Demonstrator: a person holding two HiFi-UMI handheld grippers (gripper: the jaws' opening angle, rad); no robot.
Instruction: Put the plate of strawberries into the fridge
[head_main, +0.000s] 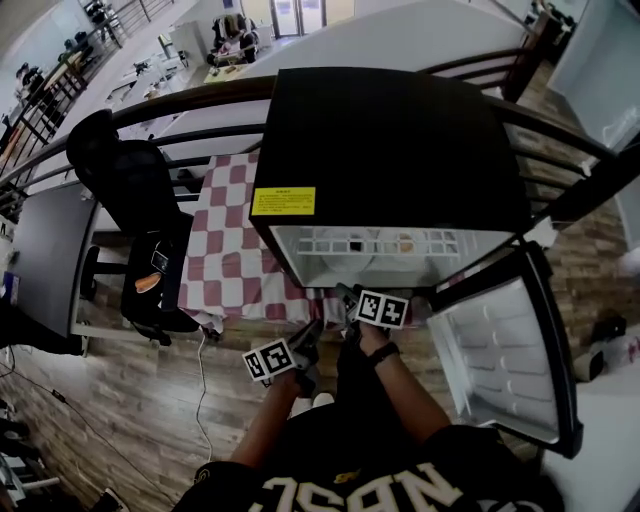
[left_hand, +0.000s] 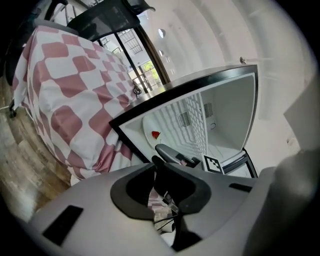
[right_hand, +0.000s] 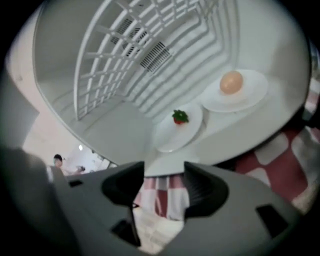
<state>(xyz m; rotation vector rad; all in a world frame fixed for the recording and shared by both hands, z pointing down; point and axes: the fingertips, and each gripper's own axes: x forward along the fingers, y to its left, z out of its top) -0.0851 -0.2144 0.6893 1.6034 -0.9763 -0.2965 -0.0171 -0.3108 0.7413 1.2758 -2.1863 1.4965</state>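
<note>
A white plate (right_hand: 172, 134) with one strawberry (right_hand: 180, 117) lies on the floor of the open fridge (head_main: 390, 150). It sits near the front edge, left of a second plate (right_hand: 245, 95). My right gripper (right_hand: 164, 172) is open and empty, just outside the fridge's front edge and below the strawberry plate. The left gripper (left_hand: 157, 167) hangs lower and further left, its jaws closed together with nothing between them. Its view shows the strawberry plate (left_hand: 148, 129) inside the fridge, with the right gripper (left_hand: 175, 154) in front. In the head view both grippers (head_main: 345, 293) (head_main: 308, 338) are below the fridge opening.
The second plate holds a round orange-tan item (right_hand: 231, 82). The fridge door (head_main: 510, 350) stands open to the right. A wire shelf (right_hand: 115, 55) spans the fridge above the plates. The fridge rests on a red-and-white checked cloth (head_main: 225, 250). A black chair (head_main: 130, 190) stands at the left.
</note>
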